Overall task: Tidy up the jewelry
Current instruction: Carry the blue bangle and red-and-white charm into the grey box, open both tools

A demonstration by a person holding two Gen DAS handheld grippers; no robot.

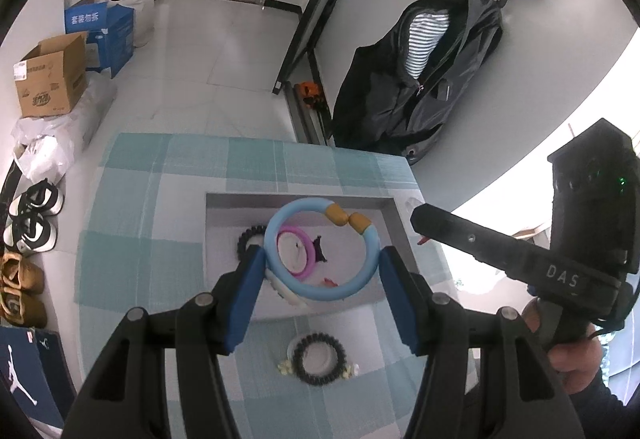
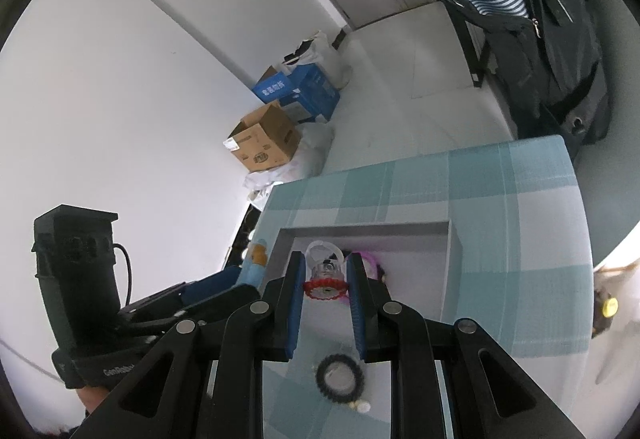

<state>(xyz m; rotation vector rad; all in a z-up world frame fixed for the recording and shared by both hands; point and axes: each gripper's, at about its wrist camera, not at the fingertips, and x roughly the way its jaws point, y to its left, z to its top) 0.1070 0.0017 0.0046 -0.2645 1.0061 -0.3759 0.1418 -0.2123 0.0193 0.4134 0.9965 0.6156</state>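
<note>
My left gripper [image 1: 322, 259] is shut on a light blue bangle [image 1: 360, 279] with two tan beads and holds it above the grey tray [image 1: 394, 215]. In the tray lie a pink ring [image 1: 308, 267], a black beaded bracelet [image 1: 246, 235] and other small pieces. My right gripper [image 2: 325, 281] is shut on a red beaded bracelet [image 2: 325, 285] over the same tray [image 2: 448, 239]; a clear ring [image 2: 324, 251] lies beyond it. A black beaded bracelet [image 1: 318, 359] lies on the checked cloth near me, and shows in the right wrist view [image 2: 339, 375].
The table has a teal checked cloth [image 1: 160, 199]. Cardboard and blue boxes [image 1: 52, 79], bags and shoes [image 1: 32, 223] stand on the floor at the left. A dark jacket [image 1: 420, 79] hangs at the right wall. The right gripper body [image 1: 520, 251] is close at my right.
</note>
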